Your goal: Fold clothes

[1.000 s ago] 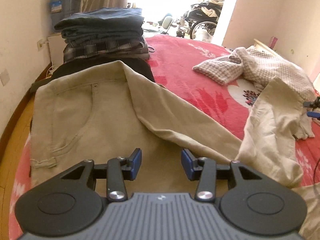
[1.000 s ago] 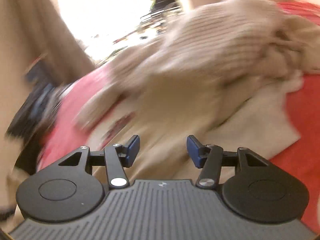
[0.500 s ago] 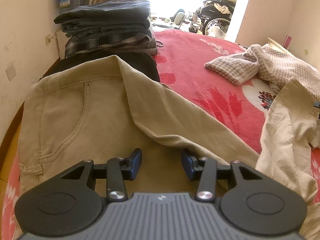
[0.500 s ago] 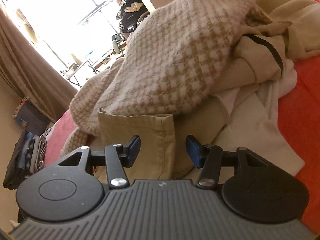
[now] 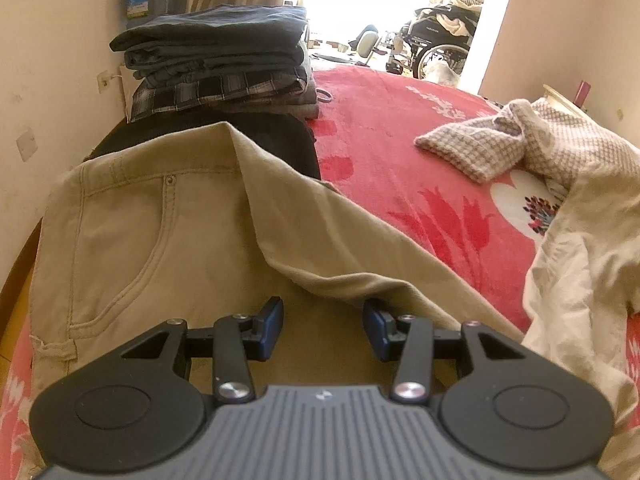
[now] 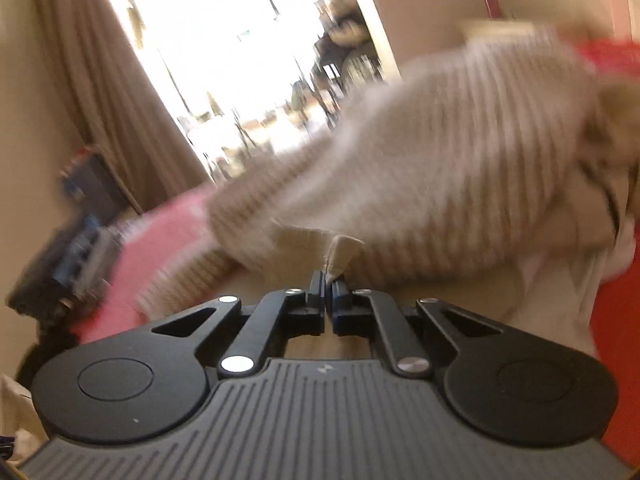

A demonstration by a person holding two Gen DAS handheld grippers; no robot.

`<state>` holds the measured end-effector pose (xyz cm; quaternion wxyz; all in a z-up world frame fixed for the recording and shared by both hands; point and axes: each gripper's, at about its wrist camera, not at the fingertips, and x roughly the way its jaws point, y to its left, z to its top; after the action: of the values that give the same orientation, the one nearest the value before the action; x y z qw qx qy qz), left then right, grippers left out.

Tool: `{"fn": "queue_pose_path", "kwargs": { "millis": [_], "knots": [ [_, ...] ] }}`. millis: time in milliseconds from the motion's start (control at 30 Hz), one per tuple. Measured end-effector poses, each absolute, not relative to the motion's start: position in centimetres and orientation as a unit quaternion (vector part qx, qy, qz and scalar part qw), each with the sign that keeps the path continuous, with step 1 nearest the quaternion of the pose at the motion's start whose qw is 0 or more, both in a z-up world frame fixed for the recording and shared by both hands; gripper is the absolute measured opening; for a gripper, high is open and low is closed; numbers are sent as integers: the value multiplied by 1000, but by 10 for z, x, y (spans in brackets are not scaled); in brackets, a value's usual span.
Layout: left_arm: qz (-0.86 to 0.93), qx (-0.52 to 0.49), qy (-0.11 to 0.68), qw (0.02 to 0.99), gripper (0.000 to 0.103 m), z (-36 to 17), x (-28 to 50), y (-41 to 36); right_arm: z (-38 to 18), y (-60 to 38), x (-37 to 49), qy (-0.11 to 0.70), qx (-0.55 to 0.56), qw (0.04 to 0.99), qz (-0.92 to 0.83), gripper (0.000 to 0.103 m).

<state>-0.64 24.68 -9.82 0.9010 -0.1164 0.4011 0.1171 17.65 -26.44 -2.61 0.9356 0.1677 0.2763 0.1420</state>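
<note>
Khaki trousers (image 5: 160, 240) lie spread on the red bedspread (image 5: 400, 140), waist and pocket to the left, one leg running right to a crumpled end (image 5: 580, 280). My left gripper (image 5: 323, 320) hovers just over the trousers' middle, open, nothing between its pads. In the blurred right wrist view my right gripper (image 6: 328, 280) is shut on a small fold of khaki cloth (image 6: 342, 252) that sticks up between the pads. A beige checked sweater (image 6: 460, 160) lies right behind it.
A stack of folded jeans and a plaid shirt (image 5: 216, 64) sits at the bed's far left by the wall, a black garment (image 5: 280, 132) under it. The checked sweater (image 5: 560, 148) lies at the right. A wheelchair (image 5: 440, 40) stands beyond the bed.
My right gripper has closed from open onto the khaki cloth's edge and is moving, blurring its view. The left gripper has crept slightly forward over the trousers, still open.
</note>
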Motion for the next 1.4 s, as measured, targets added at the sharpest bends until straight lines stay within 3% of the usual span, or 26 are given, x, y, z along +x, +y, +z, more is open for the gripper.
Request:
{"fn": "queue_pose_path", "kwargs": {
  "millis": [167,300,700,800,933,1033,1200,1400],
  "knots": [
    [116,-125,395,903,46,-98,-5,250,32,-306,132,192,187,958,97,1],
    [116,-131,392,903,45,-99,-5,253,48,-365,95,155,201,967,7,1],
    [121,-118,399,901,45,-101,-1,251,-74,-405,117,286,198,929,-129,5],
    [121,-117,400,901,45,-102,0,251,-80,-417,123,286,211,919,-172,18],
    [118,-116,400,901,45,-101,-1,251,-63,-435,108,245,222,913,-238,20],
    [117,-115,393,905,47,-94,-7,250,-39,-400,106,220,197,942,-159,20],
    [114,-100,378,913,49,-84,-24,240,-28,-257,127,267,55,948,167,20],
    [133,-87,372,915,49,-87,-36,243,-78,-108,127,327,-82,867,369,18]
  ]
}}
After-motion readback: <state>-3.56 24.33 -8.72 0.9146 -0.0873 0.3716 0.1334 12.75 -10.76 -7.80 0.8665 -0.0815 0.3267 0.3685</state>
